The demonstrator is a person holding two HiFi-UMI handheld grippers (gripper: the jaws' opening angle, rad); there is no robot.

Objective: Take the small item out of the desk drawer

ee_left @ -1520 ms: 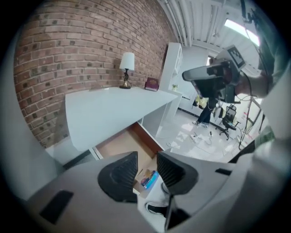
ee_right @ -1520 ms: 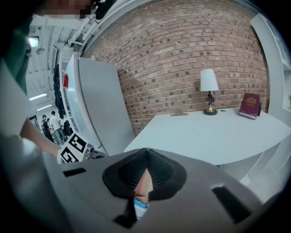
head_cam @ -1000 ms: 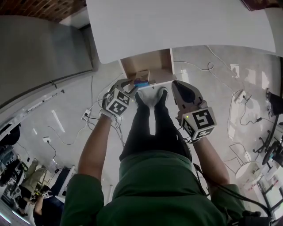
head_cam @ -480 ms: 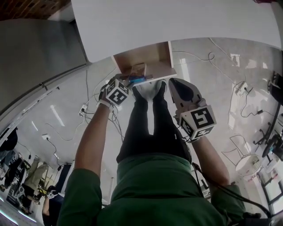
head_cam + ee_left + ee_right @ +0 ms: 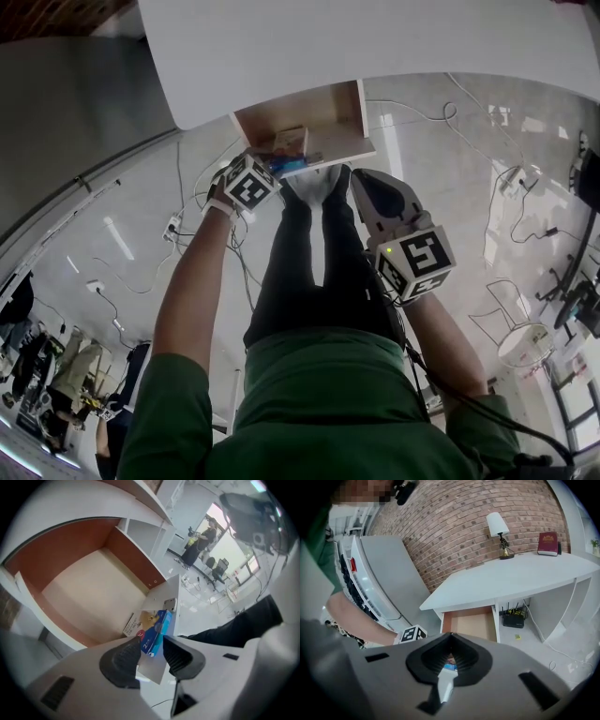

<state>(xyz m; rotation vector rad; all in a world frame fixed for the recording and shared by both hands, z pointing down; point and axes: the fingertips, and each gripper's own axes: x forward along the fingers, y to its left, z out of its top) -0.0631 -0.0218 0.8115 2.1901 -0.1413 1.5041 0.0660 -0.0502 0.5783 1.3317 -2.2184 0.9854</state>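
Observation:
The desk drawer [image 5: 309,117] stands pulled open under the white desk [image 5: 375,47]; its tan floor [image 5: 89,597] is mostly bare. A small blue box [image 5: 157,630] with a dog picture sits at the drawer's front corner, by the white front panel [image 5: 161,597]. My left gripper [image 5: 152,649] points down at it with its jaws either side of the box's near end. They have just opened a little, and a gap shows at the right pad. The box [image 5: 286,165] is beside the left gripper [image 5: 270,171]. My right gripper [image 5: 364,180] hangs in front of the drawer, shut and empty [image 5: 450,637].
A white printed card [image 5: 130,625] lies beside the box. On the desk stand a lamp [image 5: 498,529] and a red book [image 5: 547,543]. A black router [image 5: 513,619] sits under the desk. The person's legs and white shoes [image 5: 314,185] are below the drawer front; cables [image 5: 511,192] trail on the floor.
My left gripper has dropped and closed in on the box at the drawer's front corner. The right gripper has sunk a little. The box has kept its place at the drawer.

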